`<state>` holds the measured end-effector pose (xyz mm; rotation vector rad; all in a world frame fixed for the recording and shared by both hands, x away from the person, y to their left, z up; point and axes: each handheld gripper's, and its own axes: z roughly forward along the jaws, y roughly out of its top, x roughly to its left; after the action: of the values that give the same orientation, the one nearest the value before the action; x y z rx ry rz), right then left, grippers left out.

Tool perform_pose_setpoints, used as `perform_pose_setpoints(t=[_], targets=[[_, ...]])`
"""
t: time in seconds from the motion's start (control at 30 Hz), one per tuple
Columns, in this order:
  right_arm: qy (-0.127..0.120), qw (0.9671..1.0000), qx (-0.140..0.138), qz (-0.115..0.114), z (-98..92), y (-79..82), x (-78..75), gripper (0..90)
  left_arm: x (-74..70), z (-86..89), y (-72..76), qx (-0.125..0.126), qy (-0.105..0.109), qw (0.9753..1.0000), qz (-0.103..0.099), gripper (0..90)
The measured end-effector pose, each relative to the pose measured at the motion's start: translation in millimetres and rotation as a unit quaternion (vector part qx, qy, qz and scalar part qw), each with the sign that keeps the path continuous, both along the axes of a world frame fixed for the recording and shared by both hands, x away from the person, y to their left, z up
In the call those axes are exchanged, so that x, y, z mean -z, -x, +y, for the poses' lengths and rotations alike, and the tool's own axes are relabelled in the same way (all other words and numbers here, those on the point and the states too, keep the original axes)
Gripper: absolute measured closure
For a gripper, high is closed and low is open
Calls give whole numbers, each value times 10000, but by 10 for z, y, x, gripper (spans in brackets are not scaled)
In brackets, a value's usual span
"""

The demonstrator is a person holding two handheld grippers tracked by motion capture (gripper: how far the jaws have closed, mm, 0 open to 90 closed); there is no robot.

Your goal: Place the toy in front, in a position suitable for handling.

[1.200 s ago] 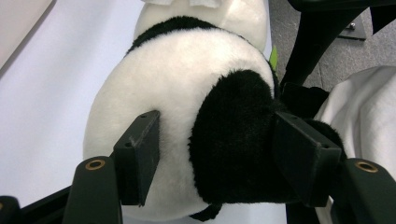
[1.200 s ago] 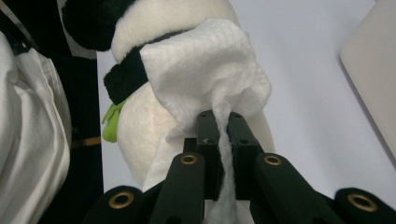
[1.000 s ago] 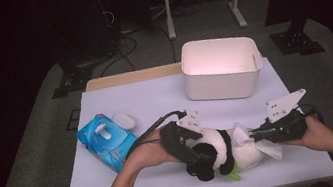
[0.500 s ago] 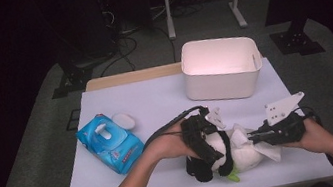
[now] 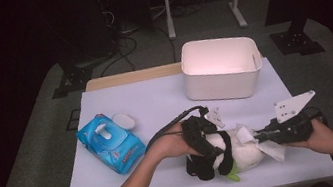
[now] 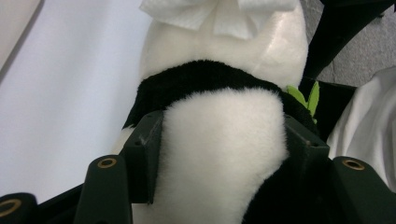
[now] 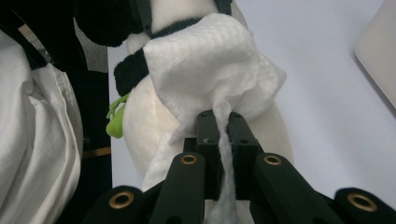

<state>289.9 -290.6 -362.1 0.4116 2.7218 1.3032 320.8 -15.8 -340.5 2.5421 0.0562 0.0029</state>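
Item: plush panda [image 5: 236, 149], lying on its side near the front edge of the white table [image 5: 155, 100], between both grippers.

L gripper [image 5: 202, 141]: clamping the panda's head end, jaws pressing into white fur on either side per the left gripper view [image 6: 219, 154]. Reason, prob.: pinning the toy so it isn't sliding while being wiped. Forearm is coming in from bottom centre, angling up and right, hand wrapping the handle, gripper tipping down onto the toy.

R gripper [image 5: 267, 135]: pinching a white wipe [image 7: 210, 70] tight between closed jaws; the wipe is draping over the panda's belly, touching it. Reason, prob.: wiping the plush clean w/ the bunched sheet. R hand [image 5: 315, 133] is reaching in from bottom right, gripper lying nearly flat, pointing left toward the toy.

Green leaf tag [image 7: 114, 121]: poking out under the panda.

Blue wipes pack [image 5: 110, 143]: lid flipped open, sitting well apart to the left; prob. source of the wipe.

White bin [image 5: 221, 67]: standing at the far side of the table, nothing visibly inside.
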Motion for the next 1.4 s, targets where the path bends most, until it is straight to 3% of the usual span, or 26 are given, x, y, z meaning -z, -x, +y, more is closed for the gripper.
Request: perform_pose_setpoints(t=[0.17,0.2,0.23,0.27,0.3,0.37,0.4,0.43,0.47,0.6,0.77,0.8,0.83,0.87,0.93,1.03,1.13,1.2,1.27,1.4], targets=[[-58,9998,166,31,-136,38,46,851,-32,3,20,9,72,9999,-144,424],[-142,9997,201,26,-171,36,45,851,-70,-15,23,59,94,9995,-307,443],[-142,9997,201,26,-171,36,45,851,-70,-15,23,59,94,9995,-307,456],[-119,9997,224,-25,-166,8,15,851,-137,-37,-5,80,63,9988,-489,470],[-119,9997,224,-25,-166,8,15,851,-137,-37,-5,80,63,9988,-489,479],[-139,9996,216,-81,-149,-57,-43,851,-215,-61,-59,79,79,9976,-684,483],[-102,9996,226,-166,-112,-140,-120,851,-271,-87,-107,98,24,9956,-932,487],[-102,9996,226,-166,-112,-140,-120,851,-271,-87,-107,98,24,9956,-932,488],[-70,9993,243,-269,-84,-191,-160,852,-298,-99,-147,106,8,9944,-1050,488],[-12,9992,196,-360,54,-434,-290,851,-311,-120,-284,170,-33,9931,-1159,490],[238,9994,171,-182,216,-672,-203,852,-150,-31,-323,167,-73,9955,-926,469],[247,9996,110,-44,267,-670,-124,852,-122,28,-336,66,14,9972,-739,415],[247,9996,110,-44,267,-670,-124,852,-122,28,-336,66,14,9972,-739,392],[136,9999,69,30,298,-630,-70,853,-119,59,-337,-3,106,9977,-667,360],[140,9999,44,27,307,-600,-57,853,-130,107,-321,-86,188,9987,-463,322],[243,9997,-35,-10,320,-468,-32,853,-187,184,-248,-111,239,9989,-386,257],[483,9985,-241,28,341,-281,21,853,-235,250,-180,-245,160,9985,-470,203],[495,9983,-314,45,345,-237,37,853,-221,305,-154,-337,182,9986,-359,203],[423,9985,-330,-52,348,-155,28,852,-98,316,-111,-269,121,9993,-215,224],[243,9990,-355,-103,391,-159,-8,851,-38,313,-62,-209,254,9993,-174,233]])
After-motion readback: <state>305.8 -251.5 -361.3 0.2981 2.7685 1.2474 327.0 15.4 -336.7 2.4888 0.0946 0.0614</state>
